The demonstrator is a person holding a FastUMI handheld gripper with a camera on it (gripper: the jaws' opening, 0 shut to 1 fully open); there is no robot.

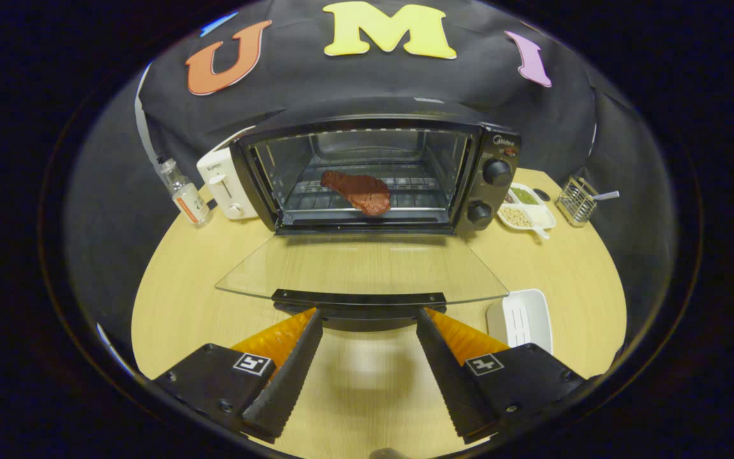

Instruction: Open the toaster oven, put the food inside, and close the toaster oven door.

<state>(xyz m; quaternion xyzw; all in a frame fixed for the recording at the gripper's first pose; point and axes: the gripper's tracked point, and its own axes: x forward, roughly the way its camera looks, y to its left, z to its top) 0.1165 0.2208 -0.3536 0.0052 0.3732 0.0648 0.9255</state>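
Observation:
A black toaster oven (494, 178) stands at the back of the wooden table with its glass door (360, 264) folded down flat toward me. A reddish-brown piece of meat (359, 190) lies on the wire rack inside. The door's dark handle (359, 299) runs along its near edge. My gripper (367, 315) is open, its fingertips reaching just under the two ends of that handle, with nothing pressed between them.
A white toaster (223, 185) and a small bottle (183, 194) stand left of the oven. To its right are a white divided dish (532, 213) of seeds and a wire rack (576, 201). A white soap-dish tray (523, 317) lies by the right finger.

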